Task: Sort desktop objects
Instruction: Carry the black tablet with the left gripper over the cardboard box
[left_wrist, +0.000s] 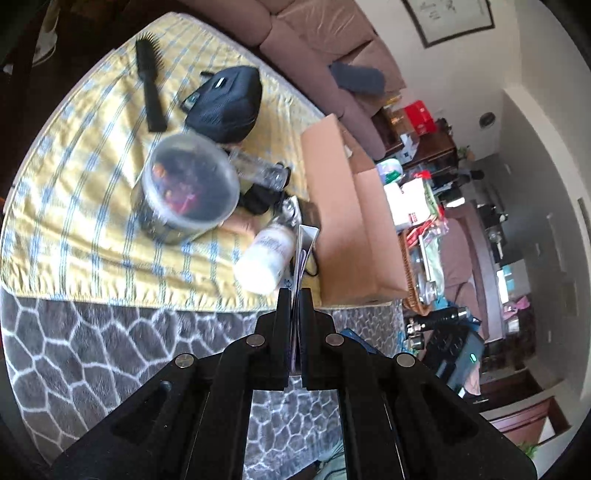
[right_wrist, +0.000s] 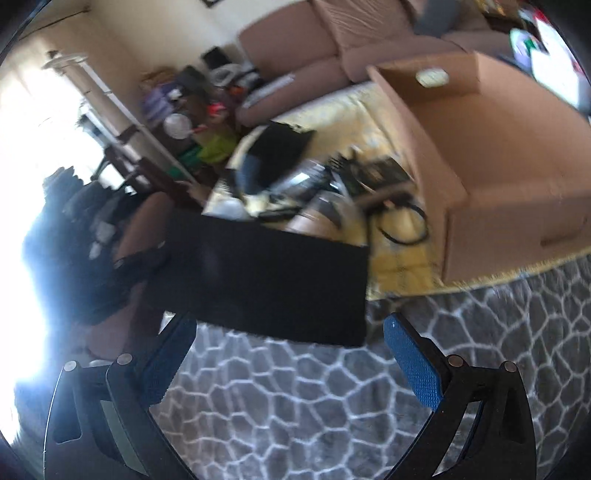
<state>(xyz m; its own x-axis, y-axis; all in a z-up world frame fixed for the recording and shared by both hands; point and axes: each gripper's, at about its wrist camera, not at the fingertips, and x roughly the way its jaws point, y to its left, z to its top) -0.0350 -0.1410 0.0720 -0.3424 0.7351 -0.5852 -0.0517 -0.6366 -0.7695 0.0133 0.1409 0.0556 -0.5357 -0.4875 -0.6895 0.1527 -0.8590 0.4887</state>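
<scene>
1. I can read no text, brand or number in either wrist view.
2. The white bottle (left_wrist: 266, 254) lying on the yellow striped cloth (left_wrist: 92, 229) carries dark lettering, too blurred for me to make out.
3. The framed picture (left_wrist: 452, 18) on the wall shows dark strokes that could be writing; I cannot read them.

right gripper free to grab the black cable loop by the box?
Probably yes. The right gripper is open and empty, and the cable loop lies exposed on the cloth beside the box. The dark flat item partly crowds the approach.
</scene>
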